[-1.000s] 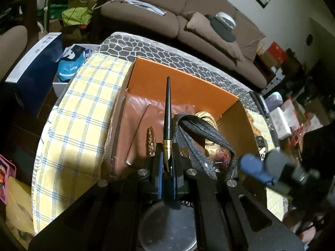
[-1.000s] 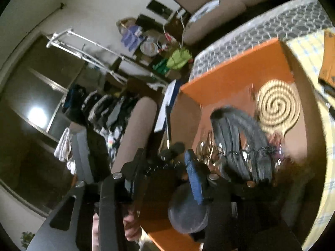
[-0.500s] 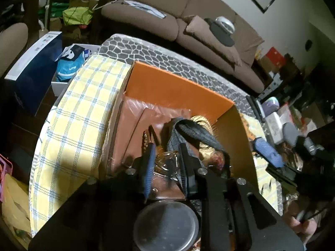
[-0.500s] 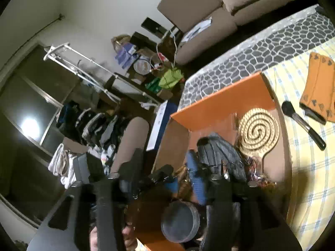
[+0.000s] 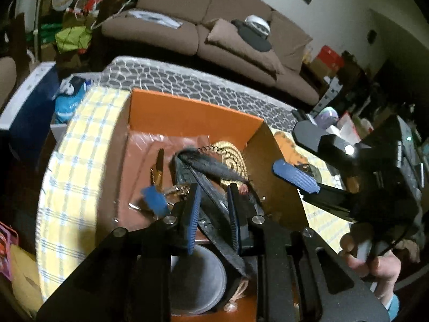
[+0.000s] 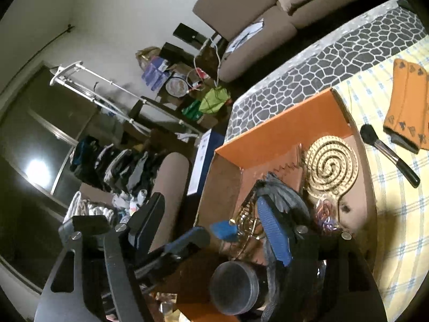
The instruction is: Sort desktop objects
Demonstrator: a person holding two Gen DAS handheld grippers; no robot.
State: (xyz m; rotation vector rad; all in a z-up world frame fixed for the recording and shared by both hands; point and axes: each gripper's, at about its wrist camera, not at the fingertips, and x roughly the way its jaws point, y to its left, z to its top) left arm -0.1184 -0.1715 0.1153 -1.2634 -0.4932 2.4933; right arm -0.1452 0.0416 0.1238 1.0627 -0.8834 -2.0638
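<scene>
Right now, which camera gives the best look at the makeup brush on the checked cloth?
The right wrist view: the makeup brush lies in full sight on the checked cloth, beside the orange box. In the left wrist view I cannot find it; the right hand-held gripper covers that side.

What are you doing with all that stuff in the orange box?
A person with a gripper in each hand is tidying things into the orange box. The left gripper is open over the box, above a dark strap, holding nothing. The right gripper hovers open beside it. A makeup brush and an orange pouch lie on the checked cloth.
</scene>
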